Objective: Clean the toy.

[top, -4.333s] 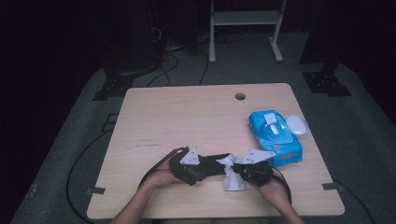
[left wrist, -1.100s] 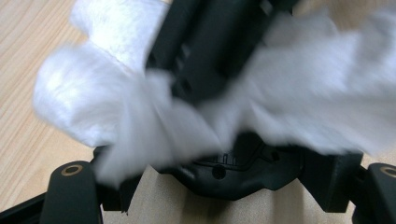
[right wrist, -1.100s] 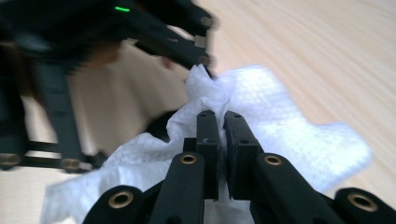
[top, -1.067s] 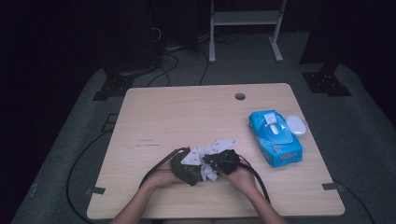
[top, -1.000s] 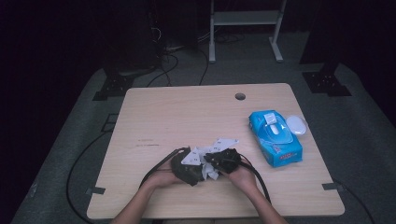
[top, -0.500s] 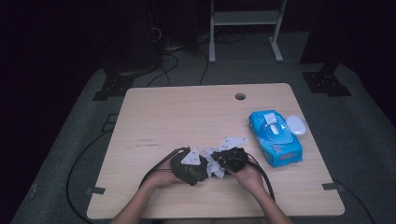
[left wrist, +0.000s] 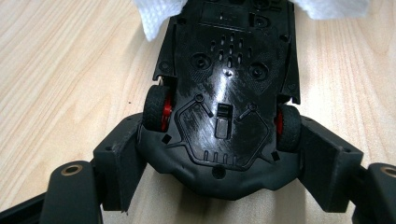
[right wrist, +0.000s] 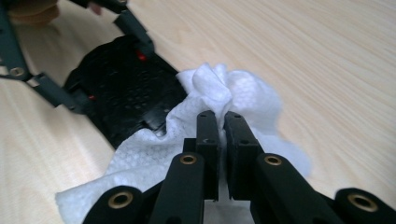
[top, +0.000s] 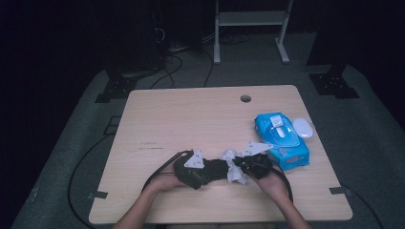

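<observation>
A black toy car [left wrist: 224, 93] lies upside down on the table, its flat underside and red-hubbed wheels showing. My left gripper [left wrist: 219, 149] is shut on it, one jaw against each side at the wheels. In the high view this car [top: 212, 168] sits near the table's front edge with the left gripper [top: 191, 171] behind it. My right gripper [right wrist: 222, 116] is shut on a crumpled white wipe [right wrist: 205, 121], which rests against the far end of the car [right wrist: 126, 88]. The wipe [top: 232, 167] lies between the two grippers, the right gripper [top: 246, 164] just to its right.
A blue wipes pack [top: 282, 140] lies at the table's right, close to my right hand, with a small white object [top: 303, 127] beside it. The wooden table [top: 191, 114] has a round cable hole [top: 245, 98] at the back. Cables trail off the front left.
My right gripper has drawn the wipe to the right, from over the car's middle towards its far end. The left gripper and the car have stayed put.
</observation>
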{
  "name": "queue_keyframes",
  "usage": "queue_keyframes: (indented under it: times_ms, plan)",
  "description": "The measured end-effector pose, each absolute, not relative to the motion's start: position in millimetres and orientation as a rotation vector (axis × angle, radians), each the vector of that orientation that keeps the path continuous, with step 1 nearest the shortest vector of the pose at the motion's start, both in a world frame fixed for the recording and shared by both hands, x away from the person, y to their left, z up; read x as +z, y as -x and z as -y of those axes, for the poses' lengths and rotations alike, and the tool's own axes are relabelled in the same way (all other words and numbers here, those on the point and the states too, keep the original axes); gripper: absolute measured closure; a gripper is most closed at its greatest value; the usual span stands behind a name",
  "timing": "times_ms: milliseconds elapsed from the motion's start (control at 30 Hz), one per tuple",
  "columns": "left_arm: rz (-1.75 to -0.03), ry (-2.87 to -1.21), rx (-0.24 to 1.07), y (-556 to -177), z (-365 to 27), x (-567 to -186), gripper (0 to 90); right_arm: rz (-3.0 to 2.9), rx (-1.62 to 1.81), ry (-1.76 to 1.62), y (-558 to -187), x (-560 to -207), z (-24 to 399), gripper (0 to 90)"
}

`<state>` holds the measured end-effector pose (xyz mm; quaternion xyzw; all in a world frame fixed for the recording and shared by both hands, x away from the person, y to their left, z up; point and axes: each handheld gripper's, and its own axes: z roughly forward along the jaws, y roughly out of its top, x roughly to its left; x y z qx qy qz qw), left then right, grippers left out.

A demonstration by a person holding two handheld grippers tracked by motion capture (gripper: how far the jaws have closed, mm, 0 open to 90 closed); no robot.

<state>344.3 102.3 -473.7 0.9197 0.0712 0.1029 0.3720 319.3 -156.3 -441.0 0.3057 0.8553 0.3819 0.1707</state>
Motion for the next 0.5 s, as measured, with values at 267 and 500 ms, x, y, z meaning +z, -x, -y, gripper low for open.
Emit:
queue_keyframes:
  times_ms: [267, 500]
  plan:
    - [-0.186, -2.361, 0.271, -345.2, -104.3, -473.4, 24.2, -2.433, 1.084, -0.867, -307.6, -444.9, 168.0, 84.7]
    - [-0.197, -2.358, 0.268, -345.6, -103.7, -473.6, 24.2, -2.473, 1.125, -0.809, -301.1, -446.3, 155.5, 84.7]
